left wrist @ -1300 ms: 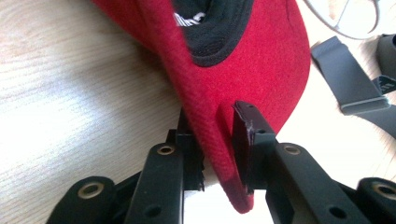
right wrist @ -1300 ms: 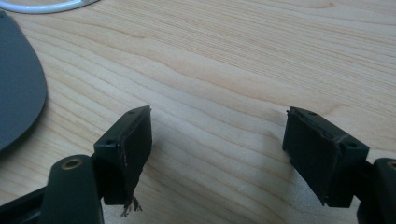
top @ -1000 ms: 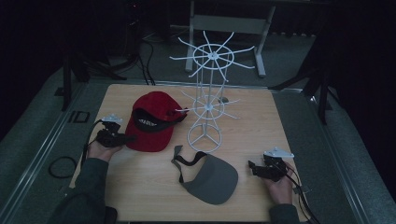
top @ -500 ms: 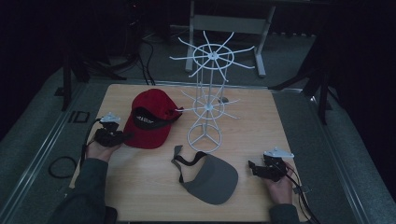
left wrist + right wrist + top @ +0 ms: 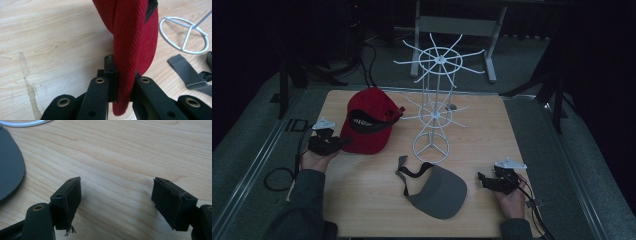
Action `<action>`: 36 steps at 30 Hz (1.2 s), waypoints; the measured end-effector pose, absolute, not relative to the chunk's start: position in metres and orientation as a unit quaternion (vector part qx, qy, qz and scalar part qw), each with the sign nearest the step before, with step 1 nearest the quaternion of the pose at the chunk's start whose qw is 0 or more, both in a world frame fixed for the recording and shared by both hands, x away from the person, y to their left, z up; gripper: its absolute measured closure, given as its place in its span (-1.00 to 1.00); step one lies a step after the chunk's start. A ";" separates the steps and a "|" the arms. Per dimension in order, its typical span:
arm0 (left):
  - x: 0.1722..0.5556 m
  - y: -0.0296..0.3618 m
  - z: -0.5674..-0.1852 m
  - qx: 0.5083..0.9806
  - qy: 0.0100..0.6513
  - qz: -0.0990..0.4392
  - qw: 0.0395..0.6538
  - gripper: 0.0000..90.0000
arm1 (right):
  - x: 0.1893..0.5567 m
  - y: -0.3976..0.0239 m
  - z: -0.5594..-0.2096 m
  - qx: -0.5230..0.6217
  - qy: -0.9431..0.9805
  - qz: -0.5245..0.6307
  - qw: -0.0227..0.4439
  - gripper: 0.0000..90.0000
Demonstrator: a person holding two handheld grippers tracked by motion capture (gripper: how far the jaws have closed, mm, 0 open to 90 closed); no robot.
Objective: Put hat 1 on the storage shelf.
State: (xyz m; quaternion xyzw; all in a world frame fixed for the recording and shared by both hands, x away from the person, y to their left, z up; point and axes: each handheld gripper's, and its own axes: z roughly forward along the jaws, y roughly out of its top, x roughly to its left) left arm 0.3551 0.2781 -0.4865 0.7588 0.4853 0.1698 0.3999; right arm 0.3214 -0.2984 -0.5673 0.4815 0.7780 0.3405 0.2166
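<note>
Two caps are laid on the wooden surface [image 5: 362, 200] beside a white wire hat rack [image 5: 434, 110]: a red baseball cap [image 5: 368, 125], its brim clamped in the left tool [image 5: 121, 85], and a grey visor [image 5: 437, 190]. The right tool [image 5: 116, 202] is held apart, empty, near the visor. No containers are seen; the brim could be pulled free of so shallow a grip if snagged on a rack arm.

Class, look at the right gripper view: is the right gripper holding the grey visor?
No. The right gripper is wide open over bare table, with the grey visor off to one side.
</note>
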 end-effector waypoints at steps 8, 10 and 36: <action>0.352 0.280 -0.477 0.752 0.485 0.182 0.408 0.92 | 0.321 -0.298 -0.567 0.481 0.778 0.340 0.216 -0.47; 0.352 0.280 -0.476 0.750 0.486 0.185 0.409 0.92 | 0.321 -0.298 -0.567 0.482 0.778 0.341 0.216 -0.47; 0.342 0.278 -0.450 0.721 0.484 0.224 0.442 0.91 | 0.321 -0.298 -0.567 0.481 0.778 0.340 0.216 -0.48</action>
